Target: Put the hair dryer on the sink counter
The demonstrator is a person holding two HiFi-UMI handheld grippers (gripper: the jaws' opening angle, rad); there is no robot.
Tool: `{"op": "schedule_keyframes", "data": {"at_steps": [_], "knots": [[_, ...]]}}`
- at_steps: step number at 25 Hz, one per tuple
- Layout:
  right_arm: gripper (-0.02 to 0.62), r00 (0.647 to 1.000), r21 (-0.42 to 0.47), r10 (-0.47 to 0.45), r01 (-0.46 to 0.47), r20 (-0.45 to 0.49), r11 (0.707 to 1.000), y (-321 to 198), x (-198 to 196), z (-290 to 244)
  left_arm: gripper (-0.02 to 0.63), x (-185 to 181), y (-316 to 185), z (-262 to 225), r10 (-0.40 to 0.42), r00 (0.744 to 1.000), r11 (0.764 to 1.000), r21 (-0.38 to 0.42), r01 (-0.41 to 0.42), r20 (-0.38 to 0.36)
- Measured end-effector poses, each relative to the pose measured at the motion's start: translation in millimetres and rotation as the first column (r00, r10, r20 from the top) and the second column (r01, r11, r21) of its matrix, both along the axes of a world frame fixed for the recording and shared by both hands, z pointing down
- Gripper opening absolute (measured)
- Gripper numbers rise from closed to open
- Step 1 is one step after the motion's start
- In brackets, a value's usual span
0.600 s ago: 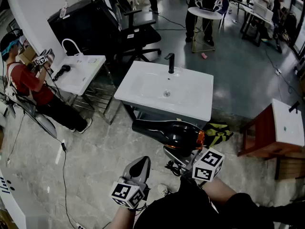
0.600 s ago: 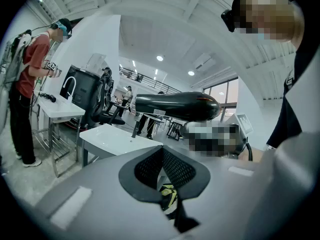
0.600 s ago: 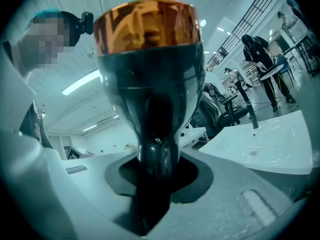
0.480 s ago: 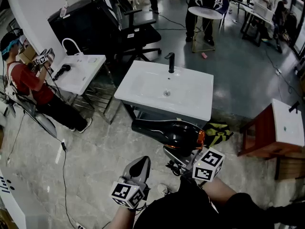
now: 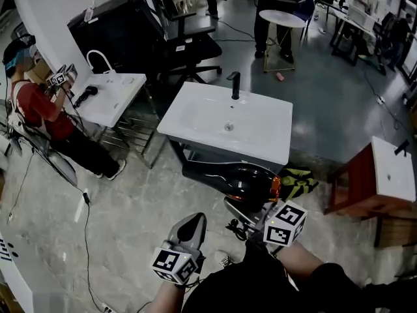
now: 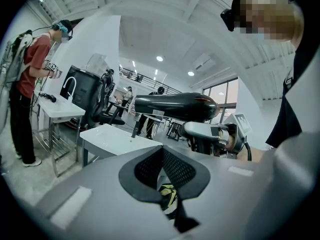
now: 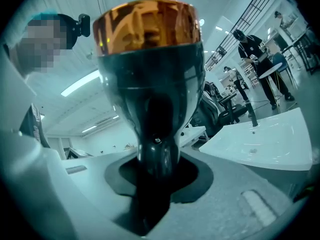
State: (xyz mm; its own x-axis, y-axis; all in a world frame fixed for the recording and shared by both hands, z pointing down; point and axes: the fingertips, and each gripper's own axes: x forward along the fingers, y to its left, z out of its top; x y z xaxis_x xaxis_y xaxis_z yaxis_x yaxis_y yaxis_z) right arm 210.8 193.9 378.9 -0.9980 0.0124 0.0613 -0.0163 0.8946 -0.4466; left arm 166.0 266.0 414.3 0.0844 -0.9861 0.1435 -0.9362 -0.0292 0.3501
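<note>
A black hair dryer (image 5: 228,178) with an orange rear ring hangs level in front of the white sink counter (image 5: 260,139), nozzle pointing left, below the counter's near edge. My right gripper (image 5: 246,215) is shut on its handle; in the right gripper view the hair dryer (image 7: 150,74) rises straight out of the right gripper (image 7: 155,171). The left gripper (image 5: 193,223) sits lower left of the dryer, shut and holding nothing. In the left gripper view the pads of the left gripper (image 6: 165,194) meet, with the hair dryer (image 6: 175,106) and the sink counter (image 6: 115,139) beyond. A black faucet (image 5: 234,85) stands at the counter's back.
A second white sink stand (image 5: 111,96) stands at the left, with a person in red (image 5: 39,109) working at it. A black office chair (image 5: 189,47) is behind the sink. A yellow-black bag (image 5: 296,181) lies under its right corner. A red-brown stool (image 5: 384,175) stands at the right.
</note>
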Motion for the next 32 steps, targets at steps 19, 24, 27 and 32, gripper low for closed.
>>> {"op": "schedule_keyframes", "data": {"at_steps": [19, 24, 27, 32], "knots": [[0.11, 1.0, -0.003, 0.0, 0.0, 0.024, 1.0, -9, -27, -6, 0.003, -24, 7, 0, -0.035, 0.999, 0.999, 0.005, 0.035, 0.0], [0.11, 1.0, -0.015, 0.0, 0.001, 0.026, 1.0, -24, -42, -8, 0.003, -38, 0, -1, -0.05, 0.999, 0.999, -0.006, 0.05, 0.006], [0.11, 1.0, -0.023, -0.005, 0.005, 0.03, 1.0, -33, -52, -7, 0.003, -48, -9, 0, -0.058, 0.998, 0.998, -0.009, 0.058, 0.007], [0.11, 0.999, -0.042, -0.011, 0.012, 0.032, 0.999, -57, -69, -7, 0.003, -61, -30, -1, -0.06, 0.998, 0.998, -0.011, 0.06, 0.003]]}}
